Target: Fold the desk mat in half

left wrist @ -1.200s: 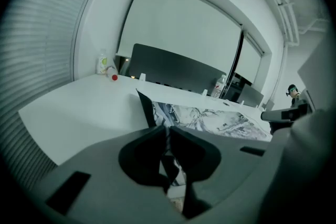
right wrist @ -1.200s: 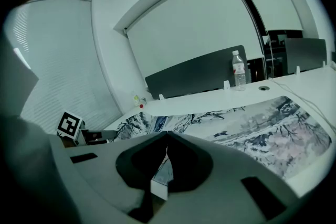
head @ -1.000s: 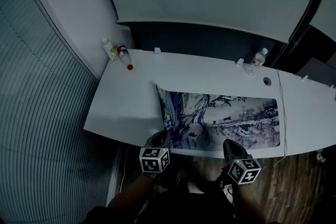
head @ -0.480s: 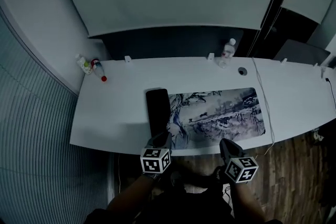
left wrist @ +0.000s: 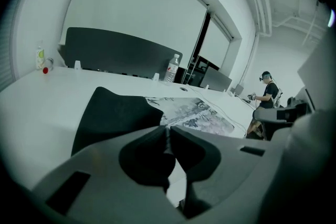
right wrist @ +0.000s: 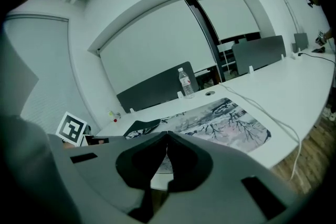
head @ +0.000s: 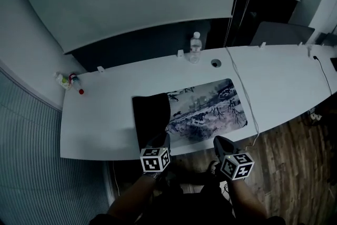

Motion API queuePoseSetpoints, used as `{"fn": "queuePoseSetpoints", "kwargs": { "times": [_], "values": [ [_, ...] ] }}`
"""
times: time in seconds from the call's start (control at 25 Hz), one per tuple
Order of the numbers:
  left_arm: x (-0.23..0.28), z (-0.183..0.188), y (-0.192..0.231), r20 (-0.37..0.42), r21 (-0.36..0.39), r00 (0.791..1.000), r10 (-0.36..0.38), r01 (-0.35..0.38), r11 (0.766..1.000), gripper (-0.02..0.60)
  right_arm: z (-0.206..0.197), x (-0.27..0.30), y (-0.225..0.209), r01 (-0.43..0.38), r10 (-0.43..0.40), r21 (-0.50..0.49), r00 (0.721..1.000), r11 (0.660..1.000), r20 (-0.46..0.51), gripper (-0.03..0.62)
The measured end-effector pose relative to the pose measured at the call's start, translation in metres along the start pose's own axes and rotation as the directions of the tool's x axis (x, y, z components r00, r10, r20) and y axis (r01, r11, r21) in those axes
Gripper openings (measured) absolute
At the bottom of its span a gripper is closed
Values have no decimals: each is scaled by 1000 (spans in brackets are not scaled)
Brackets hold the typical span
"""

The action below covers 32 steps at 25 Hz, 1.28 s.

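Observation:
The desk mat lies on the white table, printed side up, with a grey landscape picture. Its left end is turned over as a black flap. My left gripper is at the table's front edge, its jaws closed on the flap's near corner. In the left gripper view the flap rises to that gripper, with the print beyond. My right gripper is shut by the mat's front edge. Nothing shows between its tips, and the mat lies ahead of them.
A water bottle stands at the table's back edge beside a cable hole. A white cable runs past the mat's right end. Small bottles sit at the far left corner. A person stands further along the table.
The black flap has grown from a small curl to a wide band as the mat's left end came over to the right. The head view has swung, and both grippers stay at the front edge.

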<state>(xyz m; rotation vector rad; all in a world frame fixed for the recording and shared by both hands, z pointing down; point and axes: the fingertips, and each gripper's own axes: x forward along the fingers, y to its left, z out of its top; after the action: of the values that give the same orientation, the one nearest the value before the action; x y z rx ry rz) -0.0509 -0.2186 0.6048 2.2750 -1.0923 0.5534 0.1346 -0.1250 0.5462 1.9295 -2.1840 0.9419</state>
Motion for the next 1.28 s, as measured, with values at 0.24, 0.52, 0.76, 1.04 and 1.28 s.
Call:
{"fn": "queuePoseSetpoints", "kwargs": {
  "times": [0.24, 0.52, 0.76, 1.04, 1.28],
  "values": [
    [24, 3, -39, -15, 11, 1000, -14, 14, 1000, 38, 12, -12, -39, 15, -15, 12, 1000, 1000, 4, 21],
    [61, 0, -85, -35, 27, 998, -45, 46, 999, 40, 13, -20, -82, 24, -23, 56, 1000, 998, -1, 21],
    [92, 3, -127, -45, 36, 997, -62, 64, 997, 40, 23, -23, -118, 23, -22, 39, 1000, 999, -15, 21],
    [130, 2, -178, -48, 41, 996, -76, 78, 996, 38, 34, -28, -160, -7, 7, 18, 1000, 1000, -26, 21],
    [157, 0, -222, -51, 41, 995, -85, 87, 995, 39, 41, -34, -196, -35, 36, 4, 998, 999, -49, 21]
  ]
}}
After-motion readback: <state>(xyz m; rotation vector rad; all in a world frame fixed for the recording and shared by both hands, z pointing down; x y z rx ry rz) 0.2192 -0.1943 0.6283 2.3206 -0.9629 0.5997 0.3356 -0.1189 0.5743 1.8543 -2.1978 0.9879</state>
